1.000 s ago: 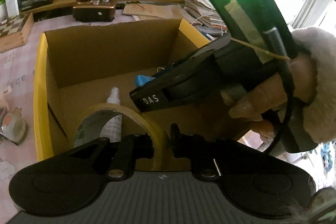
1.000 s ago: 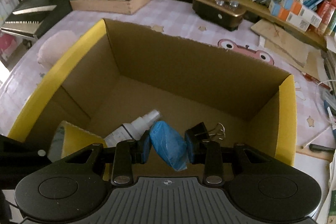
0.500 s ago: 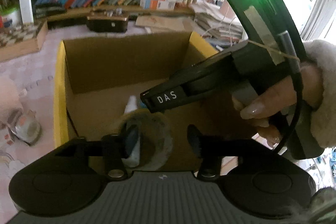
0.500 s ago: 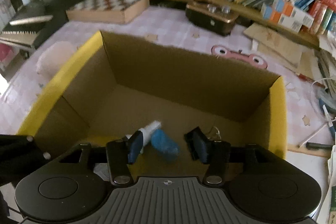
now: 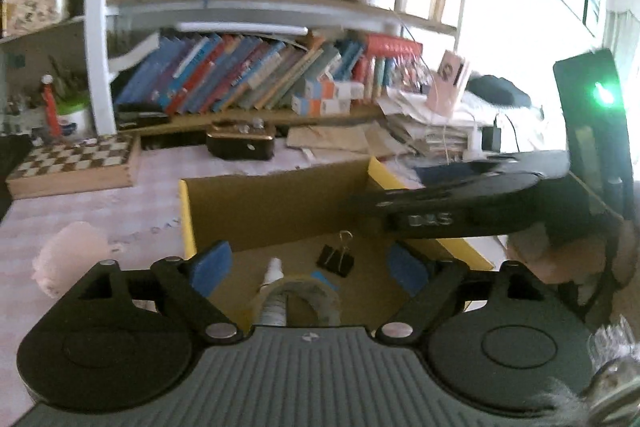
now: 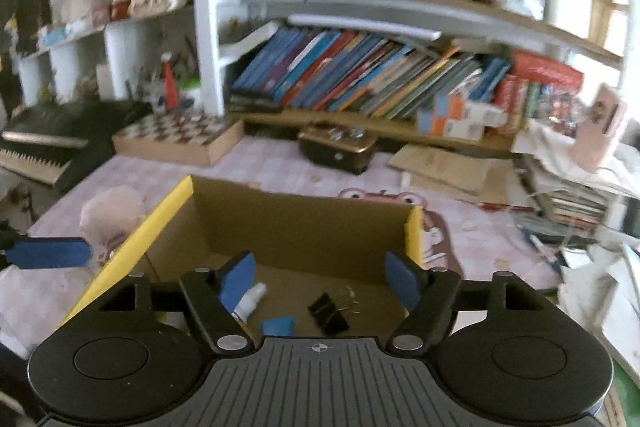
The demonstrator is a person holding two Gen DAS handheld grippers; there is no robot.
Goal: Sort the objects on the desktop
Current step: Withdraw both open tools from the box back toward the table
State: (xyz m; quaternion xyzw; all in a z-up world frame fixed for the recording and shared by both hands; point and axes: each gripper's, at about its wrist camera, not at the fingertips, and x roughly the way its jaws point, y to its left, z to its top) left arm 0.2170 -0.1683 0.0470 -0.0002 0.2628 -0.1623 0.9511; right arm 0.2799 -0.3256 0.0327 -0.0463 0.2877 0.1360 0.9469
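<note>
A yellow-rimmed cardboard box (image 5: 276, 203) (image 6: 304, 227) stands on the pink desk. Inside lie a tape roll (image 5: 304, 301), a white spray bottle (image 5: 274, 291) (image 6: 250, 299), a black binder clip (image 5: 335, 261) (image 6: 330, 311) and a small blue item (image 5: 325, 279) (image 6: 277, 326). My left gripper (image 5: 308, 269) is open and empty above the box's near edge. My right gripper (image 6: 318, 281) is open and empty above the box; its body shows in the left wrist view (image 5: 460, 203), held by a hand.
A pink plush roll (image 5: 72, 259) (image 6: 114, 211) lies left of the box. A chessboard box (image 5: 76, 165) (image 6: 180, 137), a dark brown case (image 5: 240, 145) (image 6: 340, 147), paper stacks (image 6: 572, 187) and a shelf of books (image 6: 360, 75) stand behind.
Both grippers opened and rose back from the box. The tape roll dropped from the left one and the blue item from the right one; both now lie inside the box.
</note>
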